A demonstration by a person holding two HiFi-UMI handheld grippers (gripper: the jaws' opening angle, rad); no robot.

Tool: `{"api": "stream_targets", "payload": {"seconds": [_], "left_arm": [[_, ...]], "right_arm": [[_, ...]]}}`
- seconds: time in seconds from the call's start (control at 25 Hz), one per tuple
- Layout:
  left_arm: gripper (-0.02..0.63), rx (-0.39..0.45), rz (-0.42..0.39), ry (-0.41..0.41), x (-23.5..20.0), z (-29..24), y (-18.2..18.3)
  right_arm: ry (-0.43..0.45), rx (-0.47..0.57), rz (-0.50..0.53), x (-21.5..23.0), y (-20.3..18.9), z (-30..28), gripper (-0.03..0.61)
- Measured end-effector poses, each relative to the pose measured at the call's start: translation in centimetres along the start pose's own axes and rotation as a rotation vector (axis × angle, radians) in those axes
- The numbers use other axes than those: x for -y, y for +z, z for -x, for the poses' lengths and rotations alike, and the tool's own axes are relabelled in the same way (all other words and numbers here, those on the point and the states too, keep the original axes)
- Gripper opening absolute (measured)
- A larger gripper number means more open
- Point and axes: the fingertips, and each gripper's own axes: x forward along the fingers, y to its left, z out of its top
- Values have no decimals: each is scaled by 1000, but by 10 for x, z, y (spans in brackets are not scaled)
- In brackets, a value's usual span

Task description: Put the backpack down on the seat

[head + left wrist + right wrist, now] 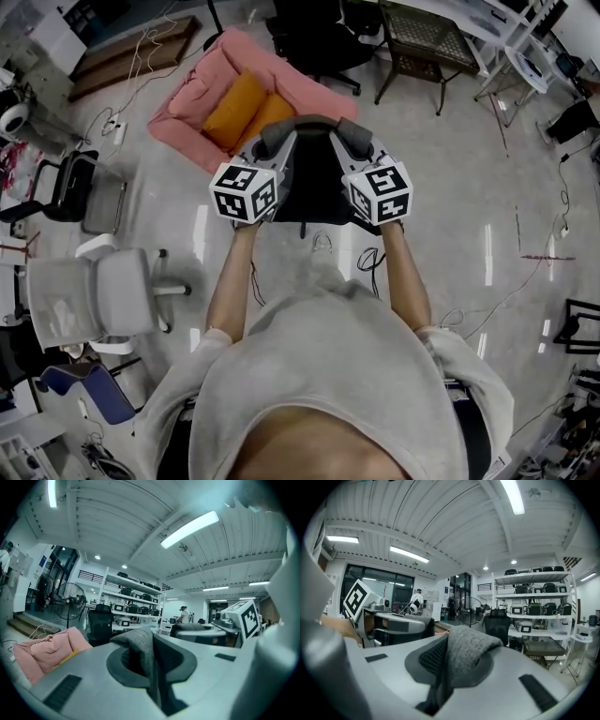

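A black backpack (314, 187) hangs in front of me between both grippers, above the floor. In the head view my left gripper (270, 150) is shut on its grey left shoulder strap (277, 139), and my right gripper (361, 148) is shut on the grey right strap (354, 134). The left gripper view shows grey strap fabric (140, 646) pinched in my left gripper (151, 667). The right gripper view shows the other strap (466, 660) bulging out of my right gripper (440, 681). The pink seat (220, 89) with an orange cushion (246, 111) lies on the floor just beyond the backpack, to its left.
A white office chair (94, 291) stands at my left, with a black chair (66, 183) behind it. A black office chair (319, 37) and a dark mesh table (422, 37) stand past the seat. Cables (141, 56) trail over the floor. Shelves (133, 597) and a fan (70, 599) line the far wall.
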Motion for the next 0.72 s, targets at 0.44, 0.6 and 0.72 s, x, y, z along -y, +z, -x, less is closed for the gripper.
{"api": "stream_targets", "payload": {"seconds": [0.44,0.6,0.72], "left_arm": [[38,-22,33,44,-61,-90,16],[40,-34,47,62,-84,-126,16],[38,-46,57,76,-101,-150,14]], "right_arm": [[47,-17,-21,77,6,-80,18],[67,-28,-31,105,2,-111,18],[82,-38,-40,125,-3,-132,18]]}}
